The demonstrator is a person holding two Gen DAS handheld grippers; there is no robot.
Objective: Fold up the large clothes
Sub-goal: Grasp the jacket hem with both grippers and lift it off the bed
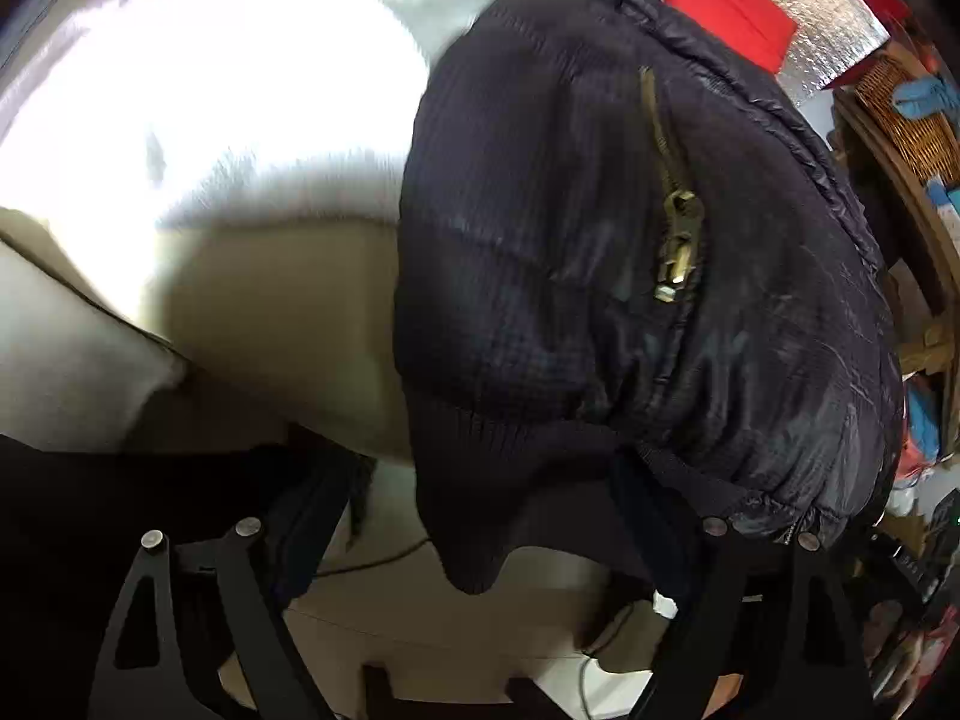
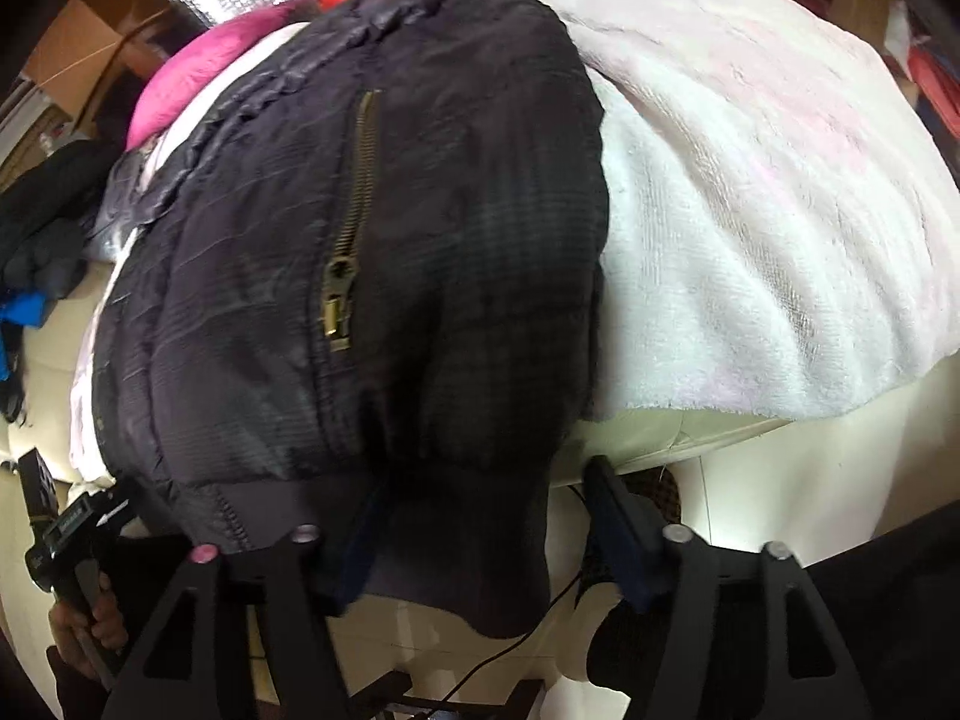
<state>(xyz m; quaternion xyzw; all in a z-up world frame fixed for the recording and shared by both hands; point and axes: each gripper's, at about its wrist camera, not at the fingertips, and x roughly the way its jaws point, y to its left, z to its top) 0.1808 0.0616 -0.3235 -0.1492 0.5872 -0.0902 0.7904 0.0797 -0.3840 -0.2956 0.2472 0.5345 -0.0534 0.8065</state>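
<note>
A black puffer jacket (image 1: 630,240) with a brass zipper (image 1: 678,246) lies folded on a white fluffy blanket (image 1: 240,90), its ribbed hem hanging over the near edge. My left gripper (image 1: 480,516) is open, its fingers standing wide on either side of the hem. In the right wrist view the same jacket (image 2: 360,252) and its zipper (image 2: 348,228) lie on the blanket (image 2: 750,210). My right gripper (image 2: 486,510) is open, with the hem hanging between its spread fingers.
A red cloth (image 1: 726,6), silver foil sheet (image 1: 822,30) and wicker basket (image 1: 912,114) are behind the jacket. A pink garment (image 2: 198,78) and dark clothes (image 2: 42,228) lie at the left. A cable (image 2: 510,648) runs on the floor below.
</note>
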